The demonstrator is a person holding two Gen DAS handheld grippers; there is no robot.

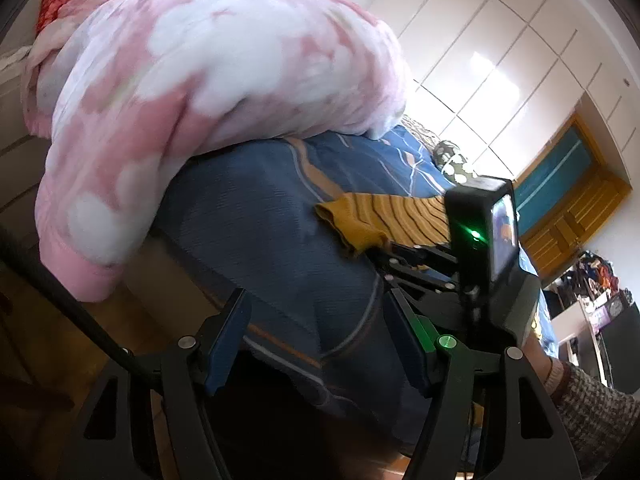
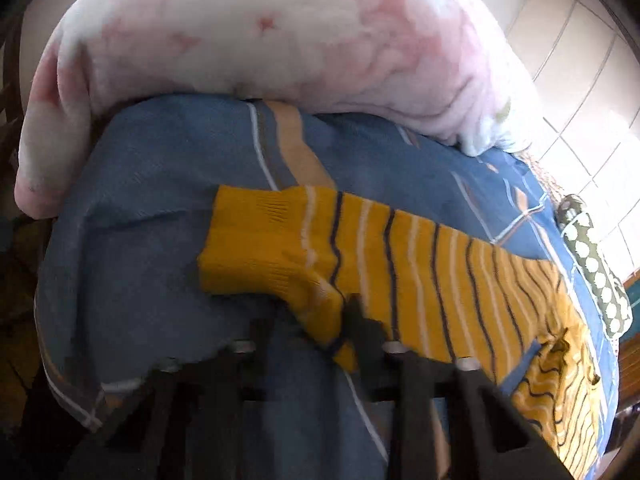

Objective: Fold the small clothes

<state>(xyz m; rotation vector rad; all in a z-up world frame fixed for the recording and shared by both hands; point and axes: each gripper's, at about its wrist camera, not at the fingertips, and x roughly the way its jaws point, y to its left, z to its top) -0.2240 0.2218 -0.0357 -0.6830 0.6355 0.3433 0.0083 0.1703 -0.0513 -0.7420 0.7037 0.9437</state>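
A small mustard-yellow knitted garment with dark and white stripes (image 2: 400, 276) lies stretched out flat on the blue patterned bedsheet (image 2: 160, 200), its plain yellow sleeve end toward the near corner of the bed. The right gripper (image 2: 320, 332) has its black jaws drawn in narrow at the lower edge of that sleeve, and the yellow knit bunches up between them, so it looks pinched there; the picture is blurred at that spot. From the other side, the left gripper (image 1: 316, 344) hangs over bare blue sheet with its blue-padded jaws standing wide and nothing between them. A grey speckled knit sleeve (image 1: 592, 408) shows behind the right tool. A bulky pink-and-white fleecy blanket (image 1: 208, 80) is heaped at the far side of the bed, just beyond the garment. A green polka-dot roll (image 2: 596, 268) lies near the bed's far edge.
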